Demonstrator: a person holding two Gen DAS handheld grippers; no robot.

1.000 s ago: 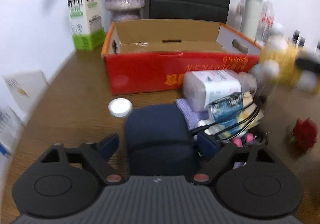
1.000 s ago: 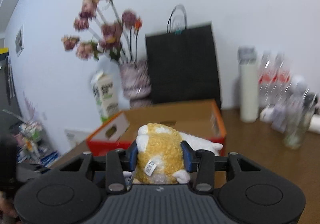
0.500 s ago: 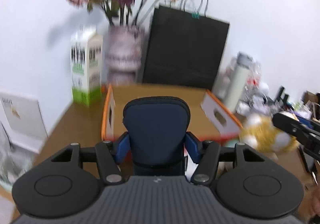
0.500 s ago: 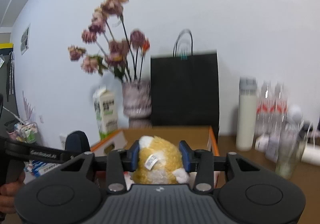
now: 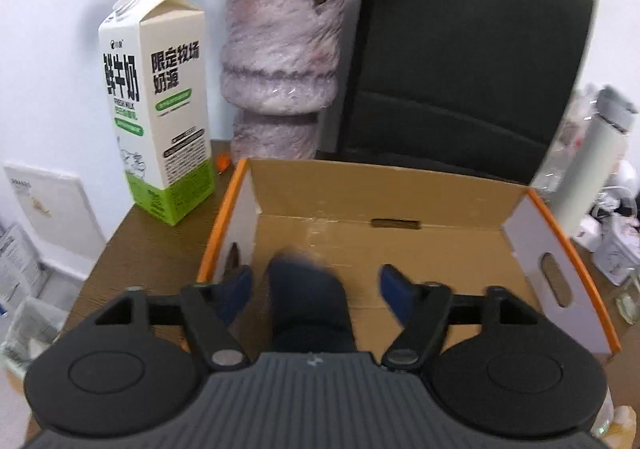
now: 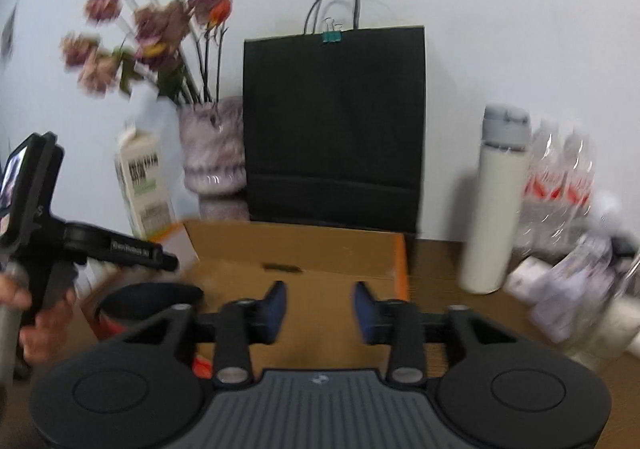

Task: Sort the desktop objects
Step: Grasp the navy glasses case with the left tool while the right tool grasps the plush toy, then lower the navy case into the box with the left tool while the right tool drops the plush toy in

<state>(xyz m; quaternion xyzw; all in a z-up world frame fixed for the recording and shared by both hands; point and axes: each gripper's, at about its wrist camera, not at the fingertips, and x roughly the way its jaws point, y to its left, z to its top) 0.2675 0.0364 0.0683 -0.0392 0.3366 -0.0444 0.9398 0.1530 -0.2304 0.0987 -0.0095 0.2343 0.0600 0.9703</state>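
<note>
Over the cardboard box, the left gripper is spreading its jaws and the navy pouch, clamped half a second ago, drops blurred between them, untouched. Right view: right gripper is opening too, nothing between its pads; the yellow plush it carried is gone from sight, probably released into the box. Two items look sorted.

Bright, even indoor light; fisheye bending and dark corners; flowers upper left and right edge motion-blurred.
</note>
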